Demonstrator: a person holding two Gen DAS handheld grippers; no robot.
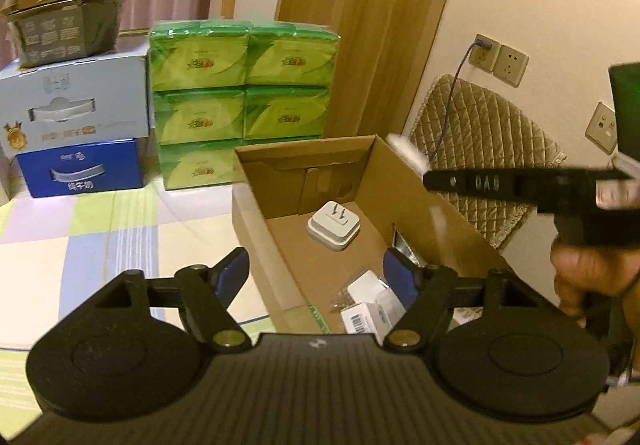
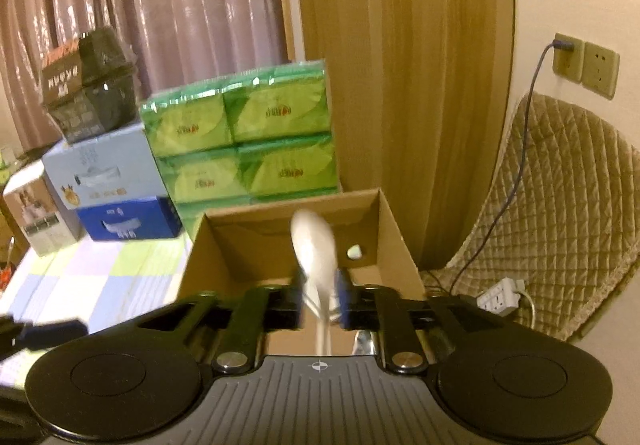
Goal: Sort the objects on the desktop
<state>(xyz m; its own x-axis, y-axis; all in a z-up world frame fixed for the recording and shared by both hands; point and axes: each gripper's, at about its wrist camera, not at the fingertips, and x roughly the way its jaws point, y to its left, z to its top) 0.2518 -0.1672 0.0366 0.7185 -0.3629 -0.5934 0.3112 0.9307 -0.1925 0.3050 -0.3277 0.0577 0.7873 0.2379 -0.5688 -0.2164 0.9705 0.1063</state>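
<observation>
The white spoon-shaped thing sits between the blue pads of the right tongs, above the open cardboard box at the bench's far right edge. The pads are parted around its stem, so it seems to be slipping free. The left tongs stand wide apart and empty over the box's near end, above a white charger. Best to hold level over the box's middle until it drops inside.

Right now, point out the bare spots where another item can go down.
Inside the cardboard box, the floor around the white plug adapter is bare; its near corner is crowded with small white packets. The checkered tablecloth, between the box and the blue carton, is open.
</observation>
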